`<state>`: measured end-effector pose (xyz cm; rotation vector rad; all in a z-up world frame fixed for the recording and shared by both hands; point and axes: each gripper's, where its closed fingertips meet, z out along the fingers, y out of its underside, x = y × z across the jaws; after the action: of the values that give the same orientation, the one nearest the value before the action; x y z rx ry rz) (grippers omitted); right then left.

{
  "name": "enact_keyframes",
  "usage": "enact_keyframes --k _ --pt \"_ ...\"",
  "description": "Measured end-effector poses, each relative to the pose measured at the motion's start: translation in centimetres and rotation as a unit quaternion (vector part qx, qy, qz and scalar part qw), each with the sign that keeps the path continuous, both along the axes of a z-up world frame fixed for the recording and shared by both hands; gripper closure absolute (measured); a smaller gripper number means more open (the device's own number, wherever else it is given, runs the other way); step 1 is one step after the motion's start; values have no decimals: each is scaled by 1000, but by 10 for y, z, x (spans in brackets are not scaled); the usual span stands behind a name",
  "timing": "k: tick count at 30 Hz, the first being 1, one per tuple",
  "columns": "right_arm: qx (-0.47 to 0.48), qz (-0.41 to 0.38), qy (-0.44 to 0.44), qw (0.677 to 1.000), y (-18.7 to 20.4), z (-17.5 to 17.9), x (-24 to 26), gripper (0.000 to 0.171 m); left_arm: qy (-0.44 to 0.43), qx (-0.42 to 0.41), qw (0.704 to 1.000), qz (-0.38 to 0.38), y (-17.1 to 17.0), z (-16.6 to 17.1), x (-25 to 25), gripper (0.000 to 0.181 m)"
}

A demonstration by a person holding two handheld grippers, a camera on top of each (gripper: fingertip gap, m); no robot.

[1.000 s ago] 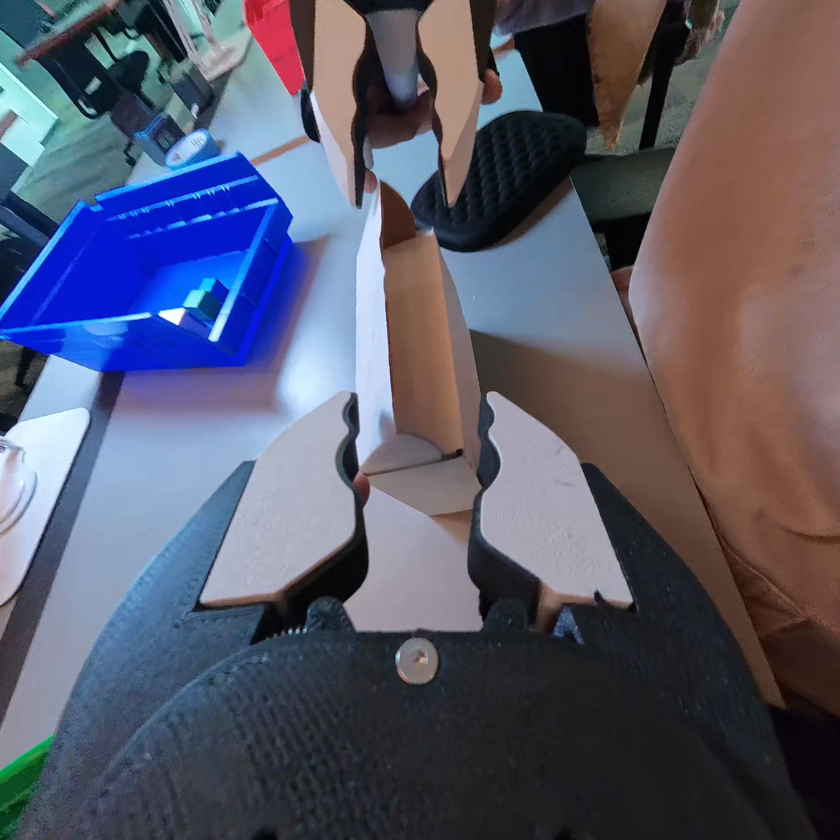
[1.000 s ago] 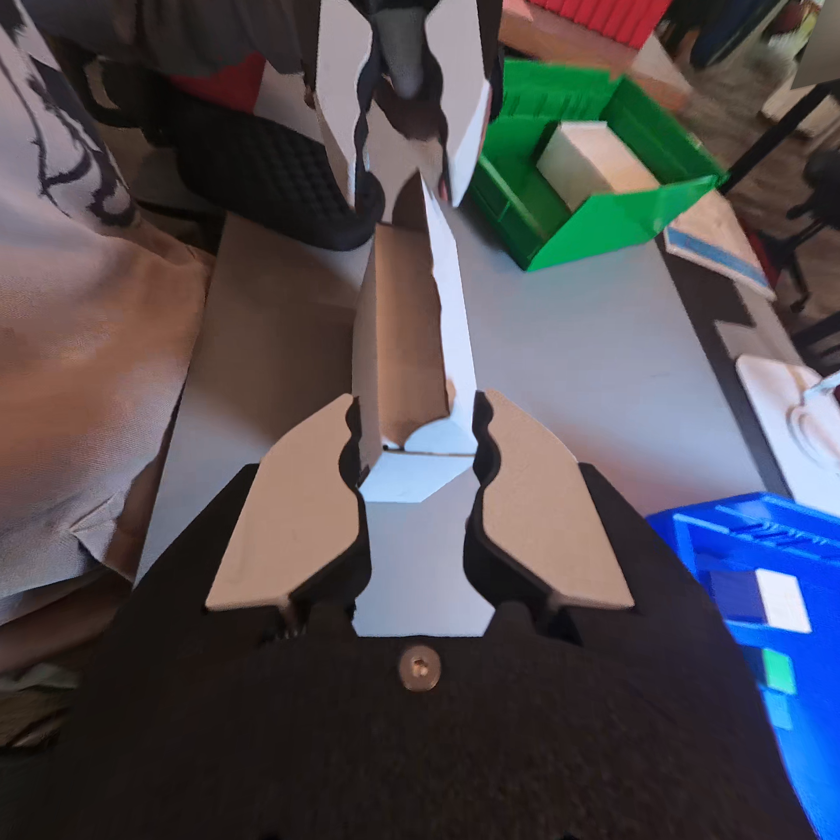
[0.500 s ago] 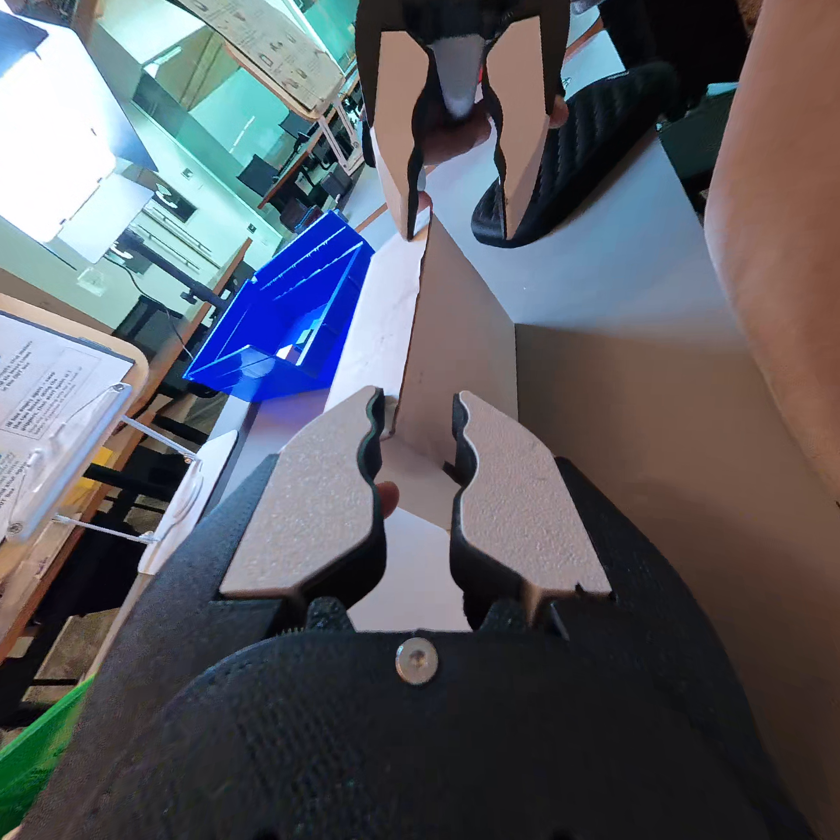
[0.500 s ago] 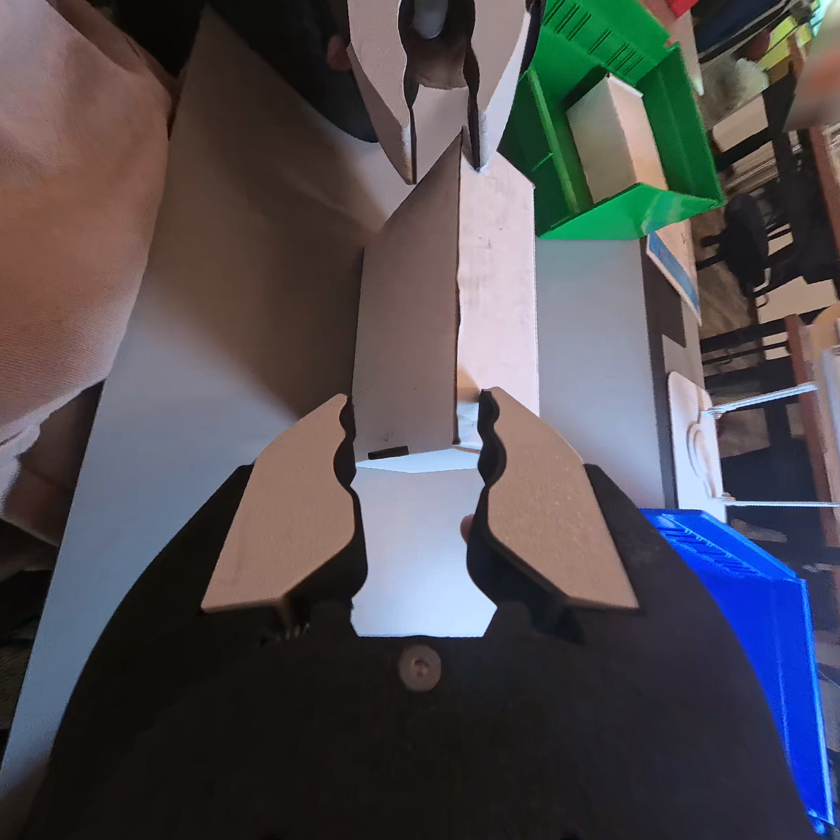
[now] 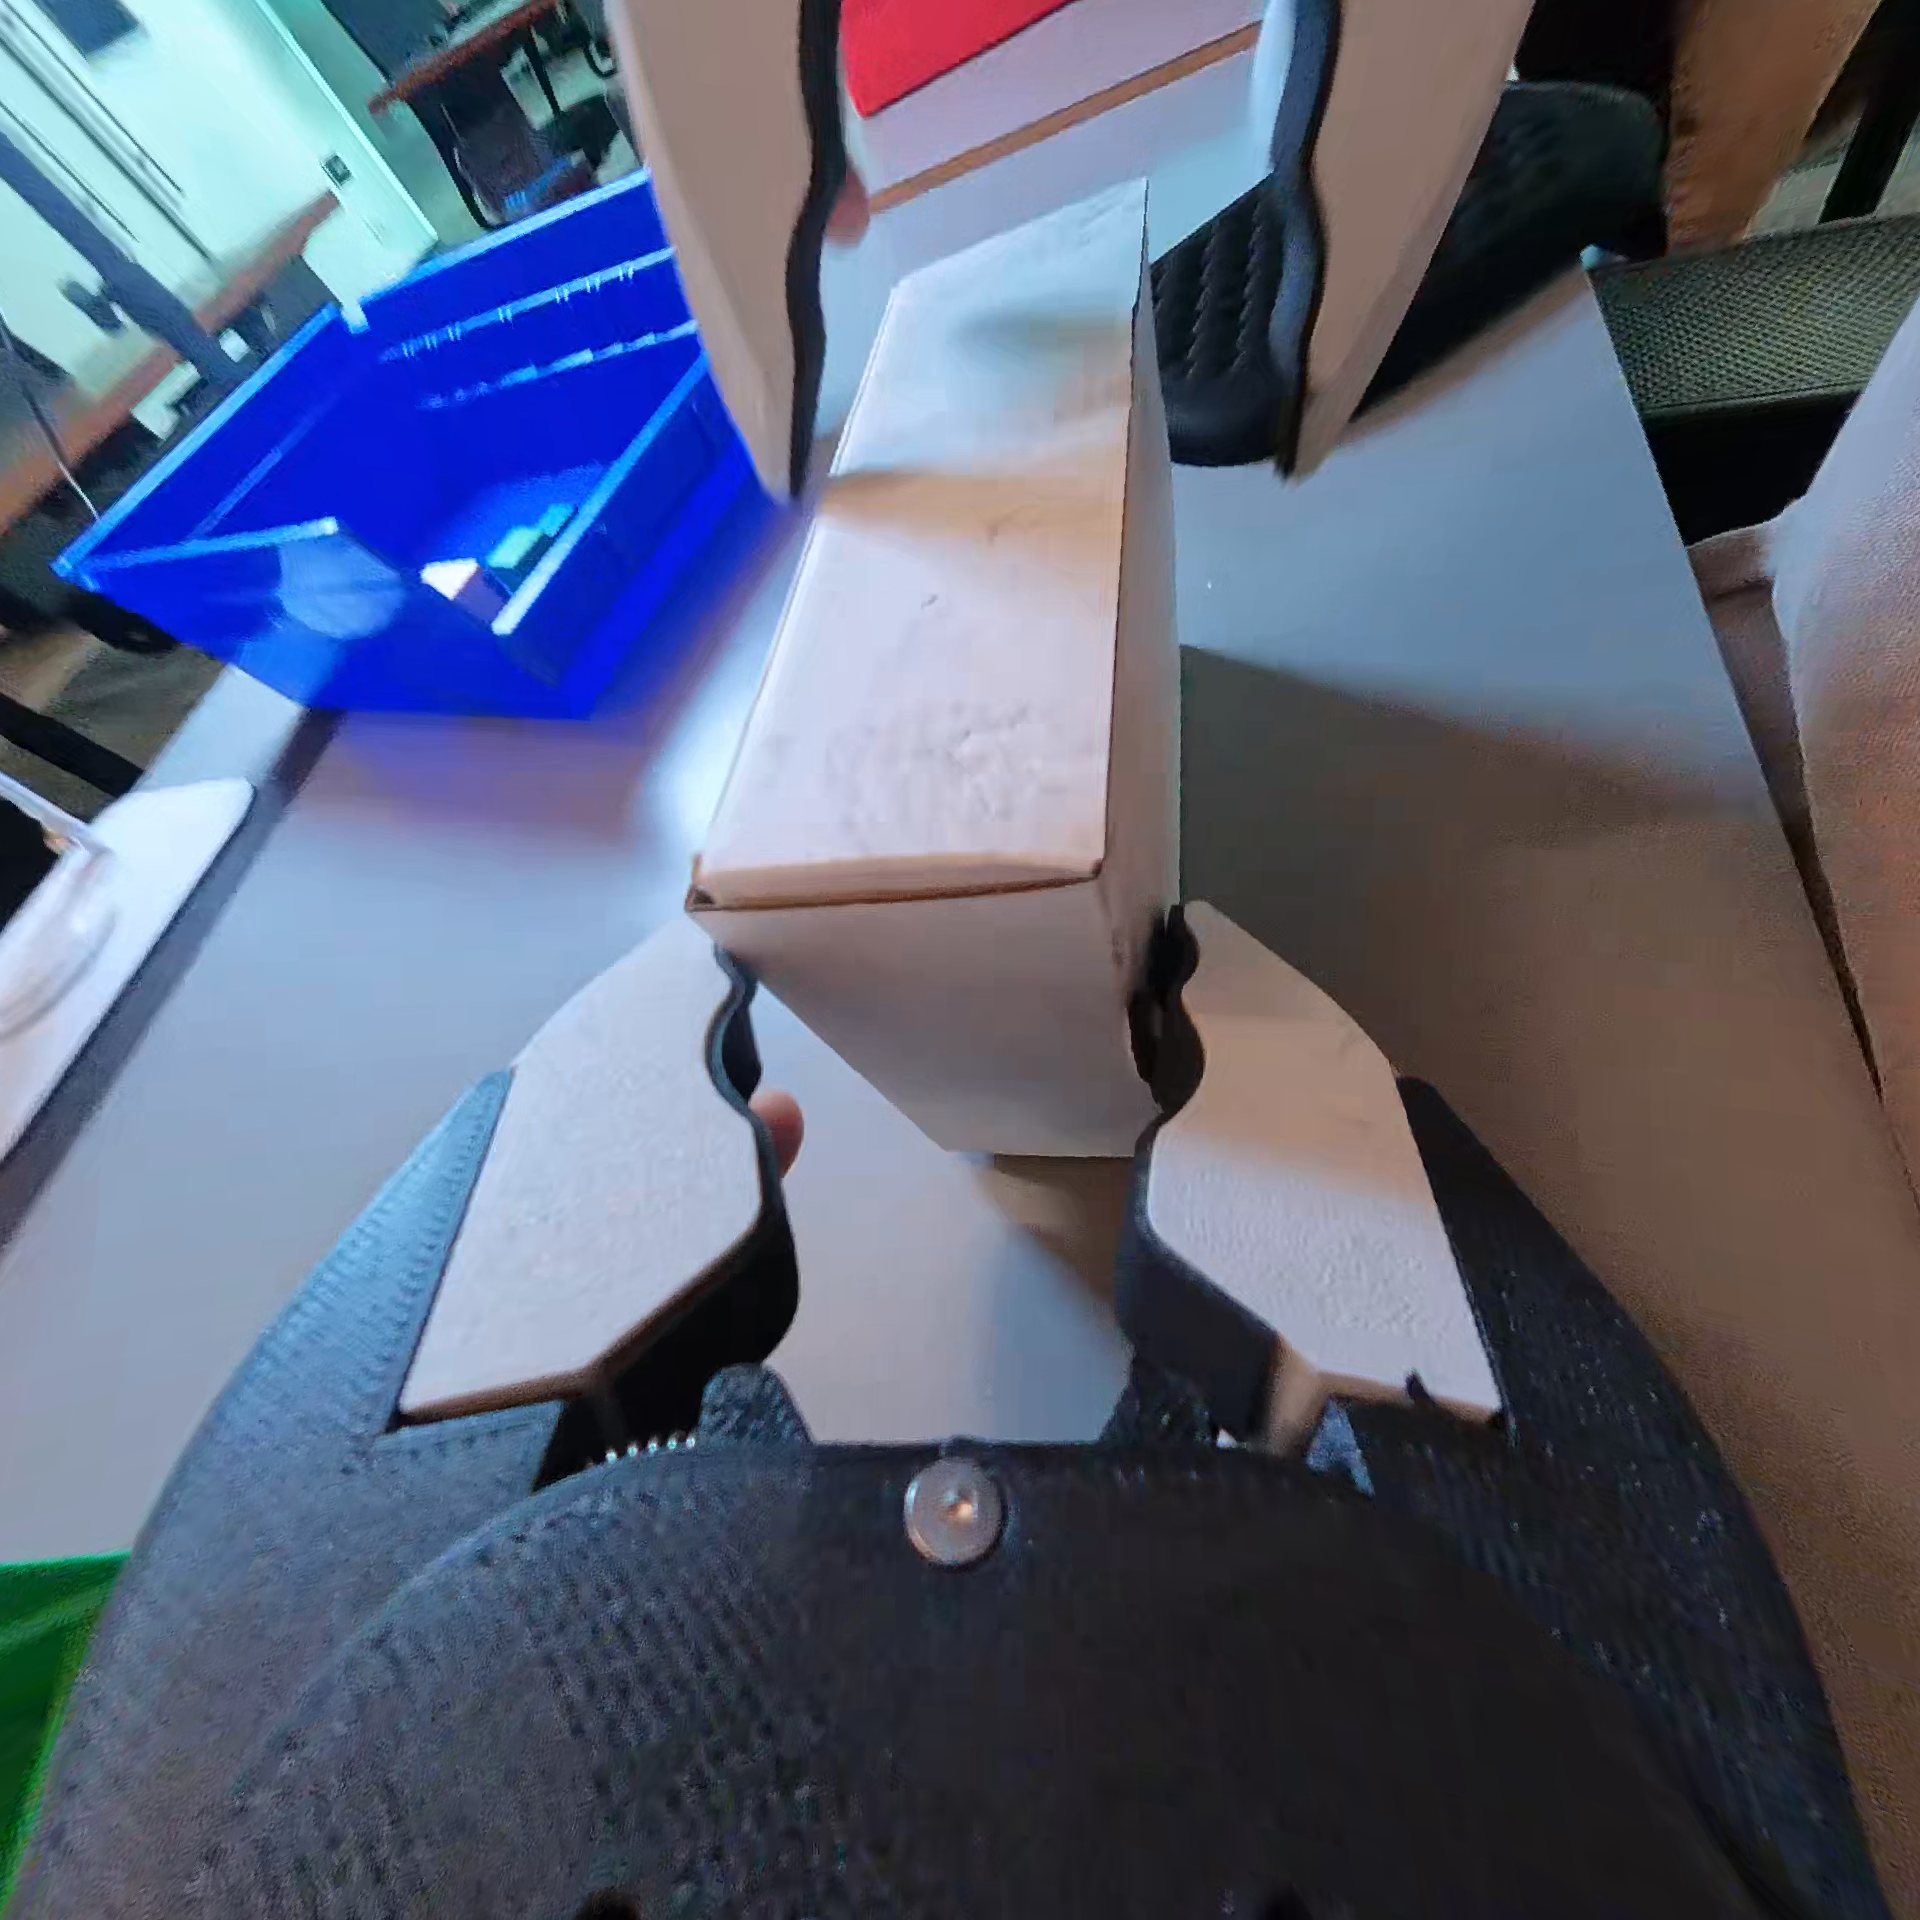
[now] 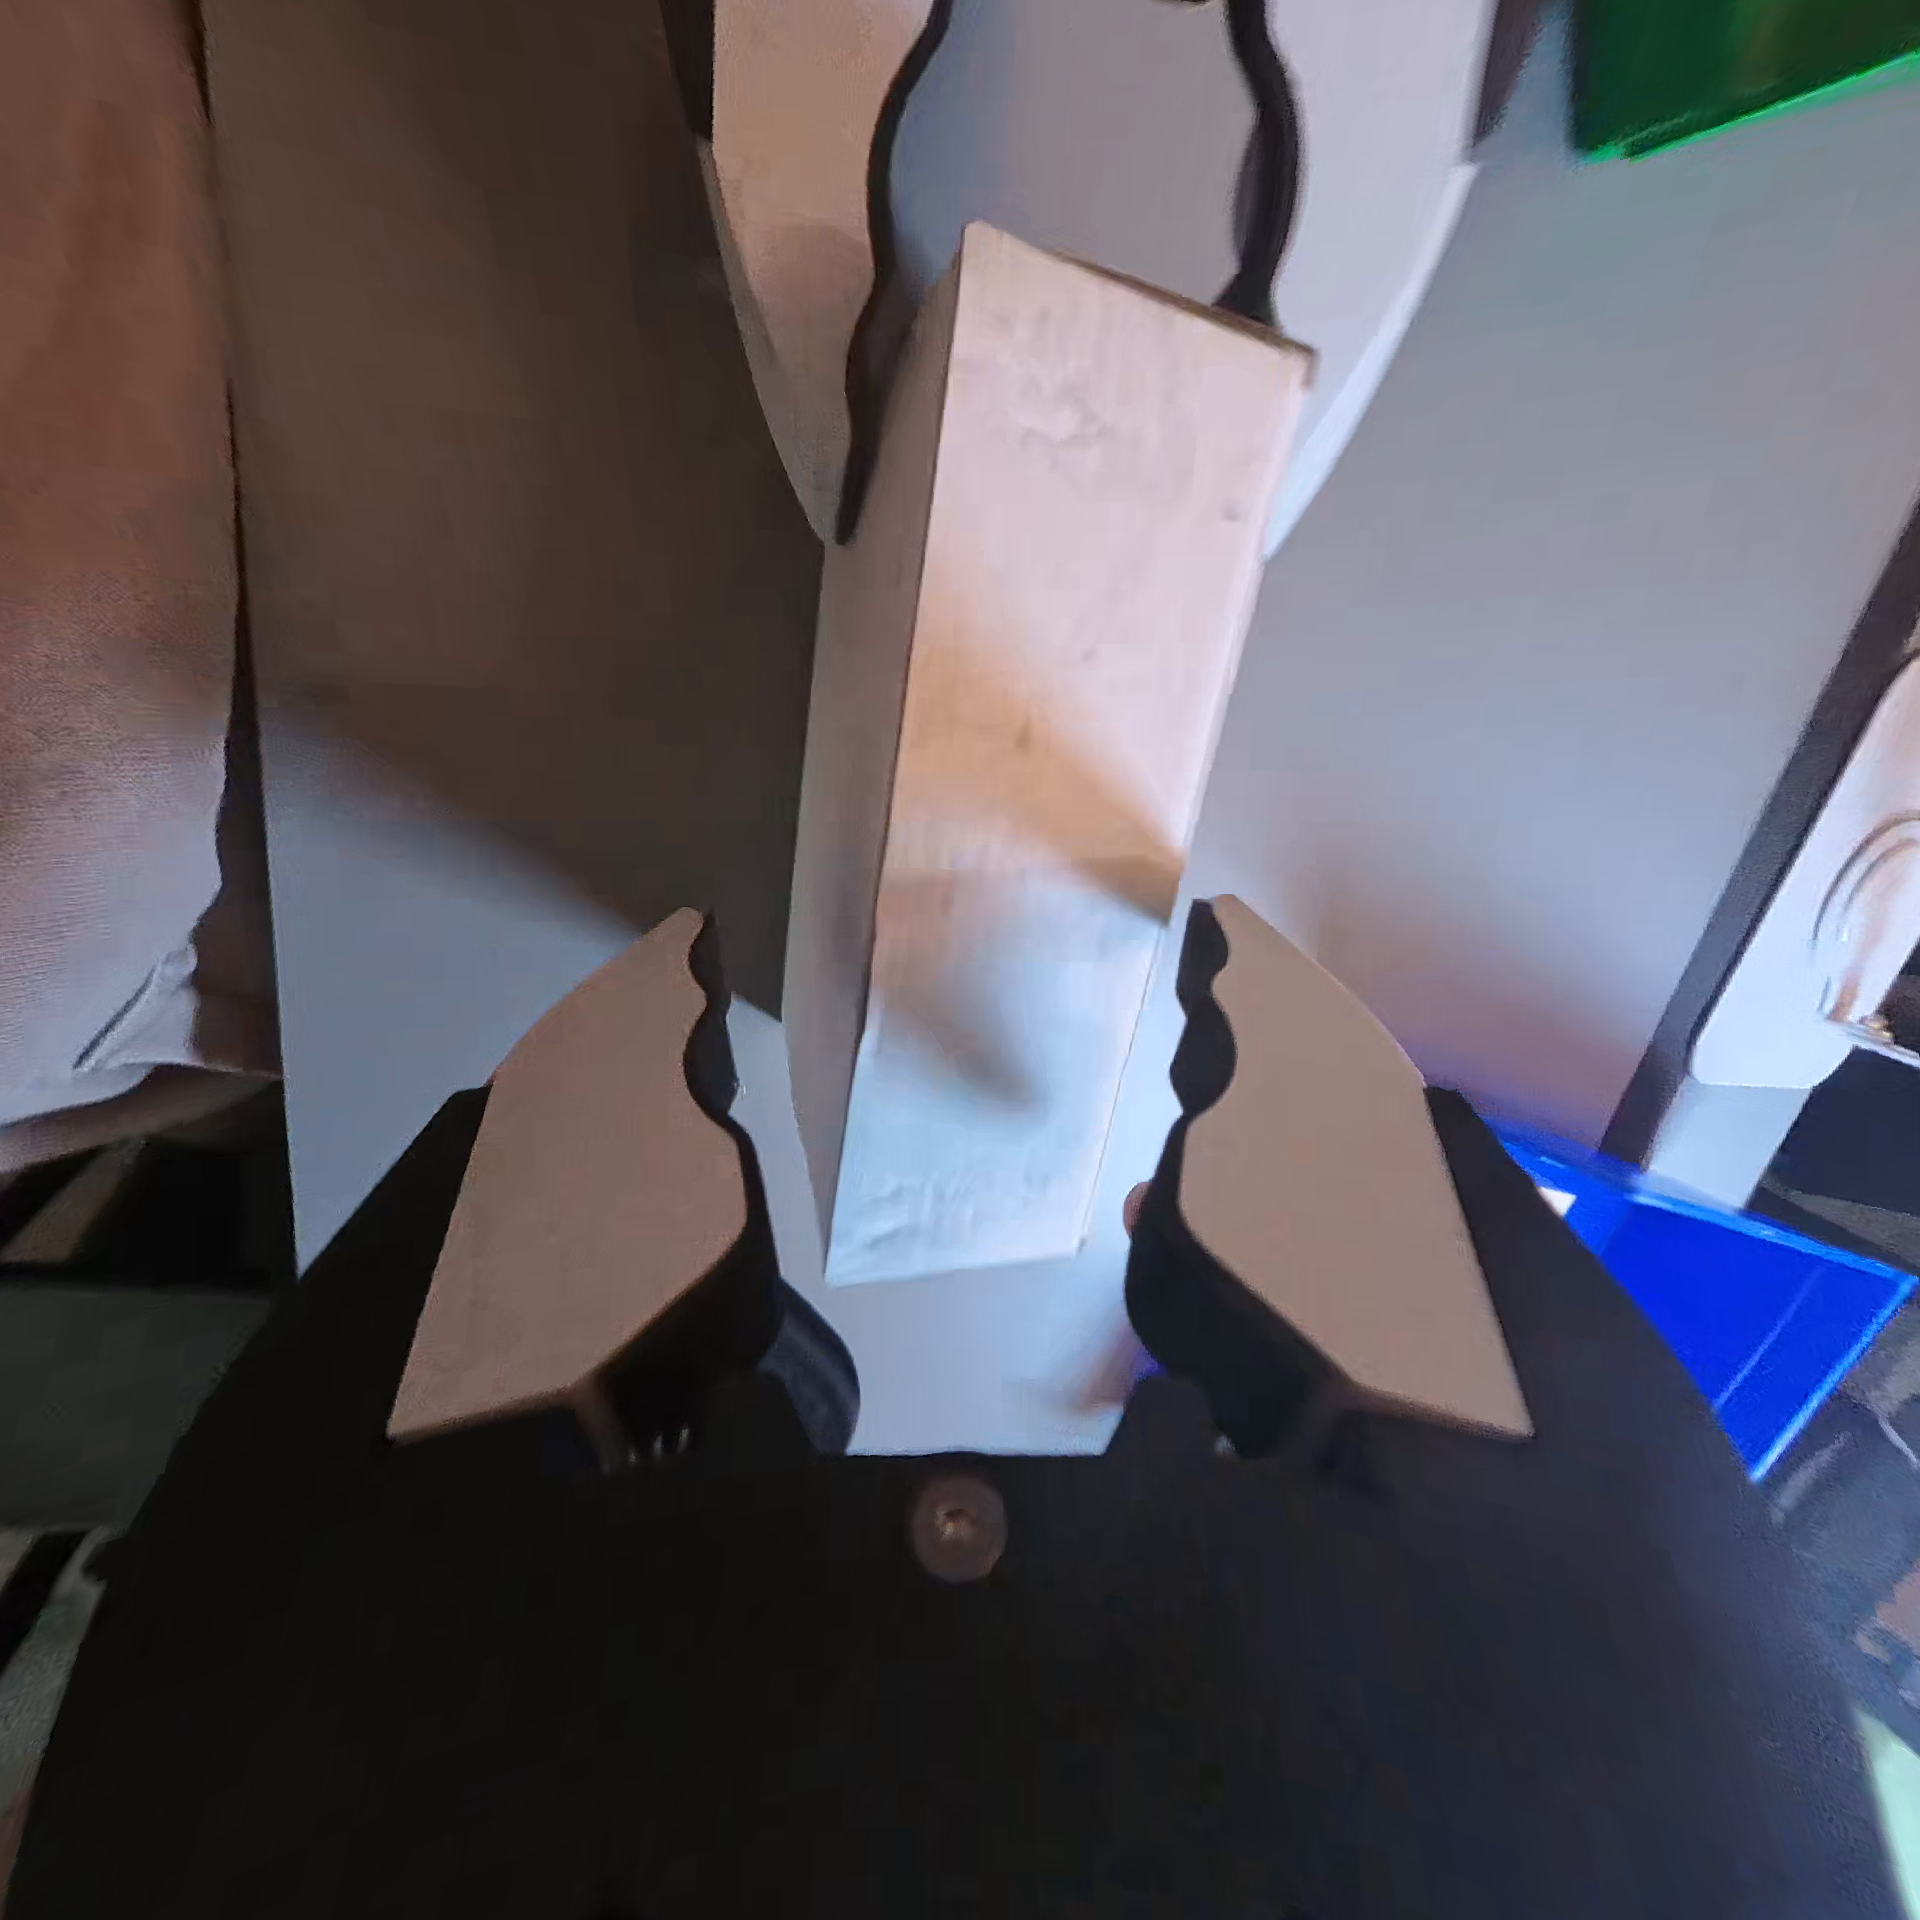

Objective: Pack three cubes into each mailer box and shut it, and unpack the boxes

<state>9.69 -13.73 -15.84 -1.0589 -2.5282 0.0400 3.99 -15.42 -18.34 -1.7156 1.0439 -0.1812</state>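
Your grey table (image 5: 1455, 644) carries the closed mailer box (image 5: 935, 707) and a blue bin (image 5: 343, 540) beside it

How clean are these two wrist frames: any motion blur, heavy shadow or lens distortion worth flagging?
Left wrist view: mailer box fairly sharp, blue bin slightly smeared, table edges bowed by the wide lens, strong shadow right of the box. Right wrist view: softer overall, blue bin and frame edges streaked, gripper body nearly black, box crossed by shadow.
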Motion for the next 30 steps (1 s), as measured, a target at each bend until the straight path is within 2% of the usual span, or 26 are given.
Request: enact_keyframes --k 1,3,5,8,10,12,15,18,20,23,26,30 --pt "18 6 -11 1000 0 -5 -1 89 9 15 1000 1 0 3 4 106" --pt "79 16 -14 997 9 -10 -6 101 36 59 998 2 -1 6 8 106" --pt "91 22 4 996 8 -5 -9 103 36 91 995 8 -3 12 7 107" --pt "115 13 60 991 16 20 -13 104 -17 113 993 43 0 33 -7 107" --pt "152 -14 110 982 39 50 -13 104 -78 117 987 78 6 52 -25 106" --pt "218 -56 160 961 81 91 -10 104 -139 123 977 108 11 68 -41 109" --pt "334 -123 217 909 167 151 4 105 -172 133 966 139 16 77 -58 113" --pt "408 -159 229 869 255 173 16 105 -173 136 964 150 18 76 -62 116" --pt "431 -174 209 861 308 159 20 105 -168 138 964 154 19 73 -64 117" --pt "450 -183 170 857 371 114 17 103 -166 137 963 162 19 69 -66 119" --pt "446 -180 143 865 407 62 8 104 -159 138 963 170 19 65 -71 120" --pt "410 -185 114 886 429 14 -4 105 -170 129 960 179 20 64 -78 119"
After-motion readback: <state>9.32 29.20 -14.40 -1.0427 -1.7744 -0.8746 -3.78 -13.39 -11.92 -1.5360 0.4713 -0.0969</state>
